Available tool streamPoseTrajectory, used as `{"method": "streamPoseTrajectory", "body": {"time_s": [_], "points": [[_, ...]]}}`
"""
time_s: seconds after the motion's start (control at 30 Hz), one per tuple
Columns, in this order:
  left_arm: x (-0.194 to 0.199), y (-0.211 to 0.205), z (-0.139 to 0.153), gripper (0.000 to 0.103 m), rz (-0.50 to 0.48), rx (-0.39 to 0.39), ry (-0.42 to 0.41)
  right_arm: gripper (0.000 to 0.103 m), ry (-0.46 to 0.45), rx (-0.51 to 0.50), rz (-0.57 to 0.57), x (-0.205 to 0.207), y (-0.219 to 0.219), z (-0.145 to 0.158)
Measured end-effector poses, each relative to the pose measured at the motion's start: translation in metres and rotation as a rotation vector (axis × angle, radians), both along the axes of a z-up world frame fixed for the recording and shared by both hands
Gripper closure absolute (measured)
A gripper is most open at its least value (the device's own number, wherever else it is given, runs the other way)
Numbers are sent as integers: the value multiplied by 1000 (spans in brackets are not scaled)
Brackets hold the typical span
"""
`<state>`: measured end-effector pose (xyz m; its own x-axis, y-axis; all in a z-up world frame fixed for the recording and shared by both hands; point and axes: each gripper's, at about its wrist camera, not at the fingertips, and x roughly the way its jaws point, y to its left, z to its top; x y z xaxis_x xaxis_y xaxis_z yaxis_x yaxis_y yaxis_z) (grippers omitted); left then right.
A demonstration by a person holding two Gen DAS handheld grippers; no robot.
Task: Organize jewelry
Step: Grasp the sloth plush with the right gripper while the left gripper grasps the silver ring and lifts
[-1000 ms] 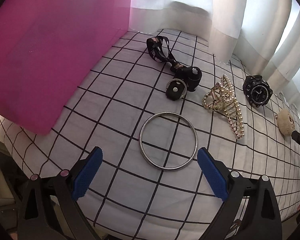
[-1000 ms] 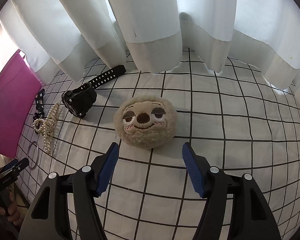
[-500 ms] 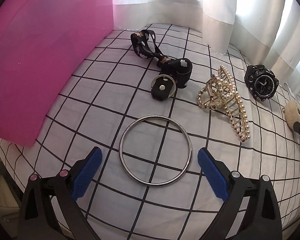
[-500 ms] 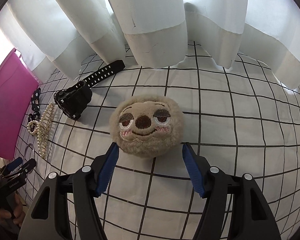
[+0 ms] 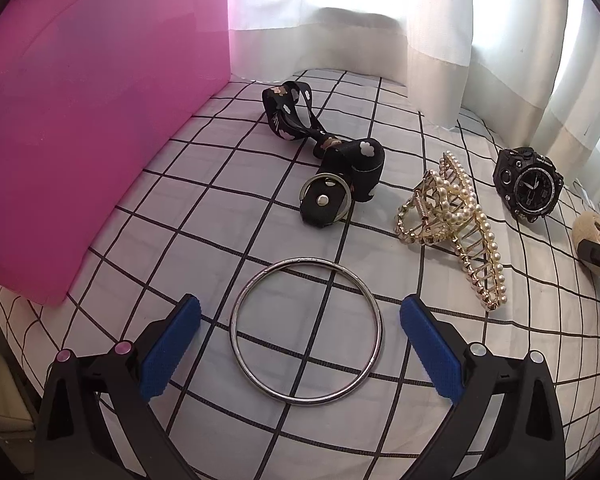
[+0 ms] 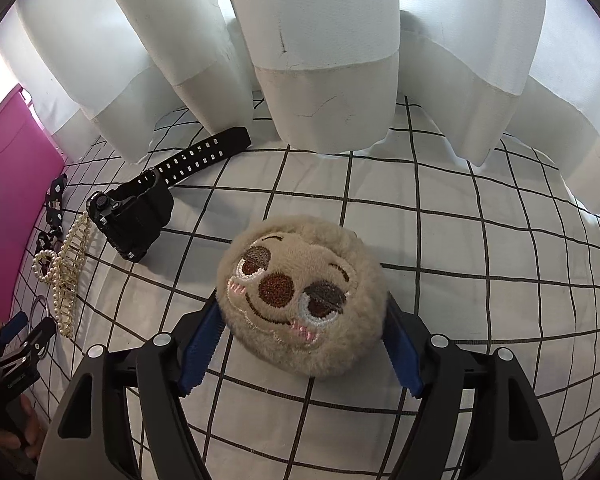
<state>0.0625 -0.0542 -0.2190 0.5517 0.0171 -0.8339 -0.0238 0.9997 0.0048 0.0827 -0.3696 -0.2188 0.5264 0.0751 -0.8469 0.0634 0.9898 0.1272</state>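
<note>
The right gripper (image 6: 300, 336) has its blue fingers (image 6: 199, 350) drawn in around the plush sloth face (image 6: 302, 294), touching the fur on both flanks; whether they squeeze firmly yet, I cannot tell, but it looks like a hold. That plush piece rests on the checked cloth (image 6: 460, 240), well to the right of the other things. It should be light and soft, giving under pressure, so a grip across its widest part, as here, seems right; pinching too near the edge might let it pop free.

The left gripper (image 5: 300, 344) hangs wide open and empty, its fingers (image 5: 171, 350) apart on either side of the silver bangle (image 5: 305, 334), which lies flat. That ring looks thin, stiff and slippery; I would take it across one side of the rim rather than span it. Beyond it lie the black strap with key ring (image 5: 324, 168), the pearl hair claw (image 5: 452, 220) and the black watch (image 5: 528, 184), with the pink box (image 5: 80, 120) on the left.
</note>
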Motion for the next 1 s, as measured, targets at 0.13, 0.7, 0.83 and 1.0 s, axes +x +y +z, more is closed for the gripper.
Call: {"method": "streamPoseTrajectory", "body": {"time_s": [0.13, 0.7, 0.83, 1.0], "points": [[-1, -1, 0, 5, 11, 0, -18, 24, -3, -72, 18, 8, 7, -3], [-2, 1, 0, 6, 6, -3, -11, 9, -69, -130, 42, -5, -3, -14], [-1, 1, 0, 8, 0, -3, -3, 9, -57, -126, 47, -2, 3, -14], [-6, 0, 2, 18, -8, -5, -14, 10, -49, -121, 60, -4, 4, -13]]}}
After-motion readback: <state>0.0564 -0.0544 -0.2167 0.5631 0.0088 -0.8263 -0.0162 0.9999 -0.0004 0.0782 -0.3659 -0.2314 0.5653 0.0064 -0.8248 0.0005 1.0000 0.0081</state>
